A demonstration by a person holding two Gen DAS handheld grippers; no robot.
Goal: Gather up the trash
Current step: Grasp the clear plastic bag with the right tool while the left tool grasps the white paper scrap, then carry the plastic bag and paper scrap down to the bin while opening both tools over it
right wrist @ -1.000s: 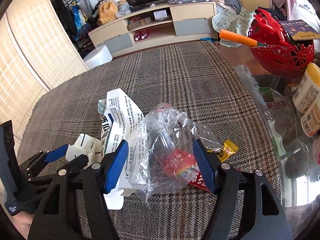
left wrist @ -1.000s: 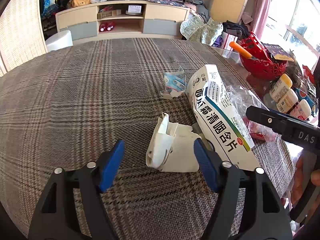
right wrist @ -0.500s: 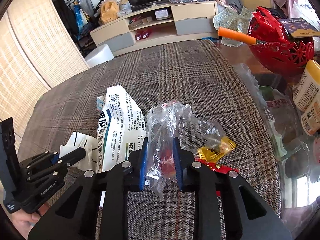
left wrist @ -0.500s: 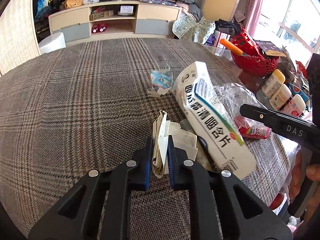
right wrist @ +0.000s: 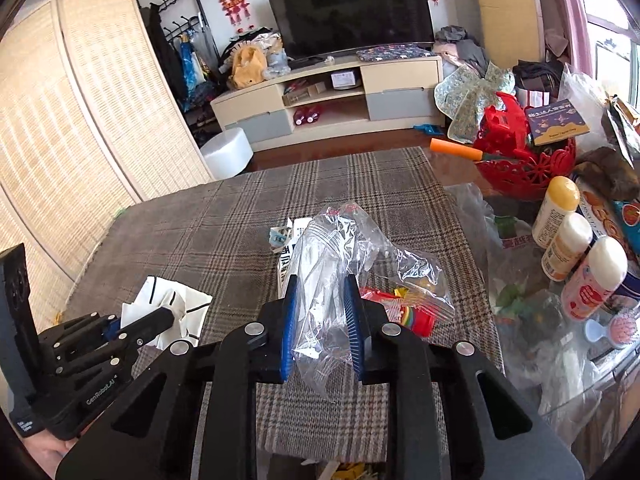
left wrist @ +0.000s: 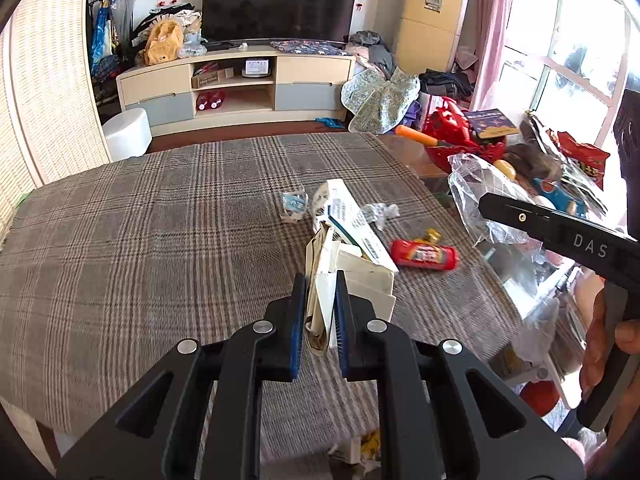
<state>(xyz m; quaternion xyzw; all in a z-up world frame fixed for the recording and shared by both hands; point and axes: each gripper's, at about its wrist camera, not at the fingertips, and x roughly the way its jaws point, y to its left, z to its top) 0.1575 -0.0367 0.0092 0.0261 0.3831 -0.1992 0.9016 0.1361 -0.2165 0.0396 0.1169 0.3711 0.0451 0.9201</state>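
Since both hands are collecting at once, each gripper is clamped on 1 piece of trash: the left gripper (left wrist: 319,304) has its blue pads pressed together on a flattened white cardboard carton (left wrist: 320,280), and the right gripper (right wrist: 320,312) is pinched on a crumpled clear plastic bag (right wrist: 332,264). The carton stands upright between the jaws with its loose flaps spilling toward 3 o'clock, so the grip looks edge-on across a thin fold, likely because that was the only part raised enough to catch. The bag is gripped at its bunched middle, with film trailing toward 2 o'clock and below the jaws; a wad gives the pads something to bite, though loose film could slip. Both items look lifted clear of the brown plaid tablecloth (left wrist: 160,220). Left on the cloth: a long white printed medicine box (left wrist: 352,224) at 12 o'clock of the left gripper, a red snack wrapper (left wrist: 424,255) at 2 o'clock of it, and a small blue-white paper scrap (left wrist: 294,204) further at 12 o'clock. No bin is clearly visible, though some litter shows below the table edge at 6 o'clock, probably the drop spot. Judged: 2 pieces in hand, at least 3 to go.
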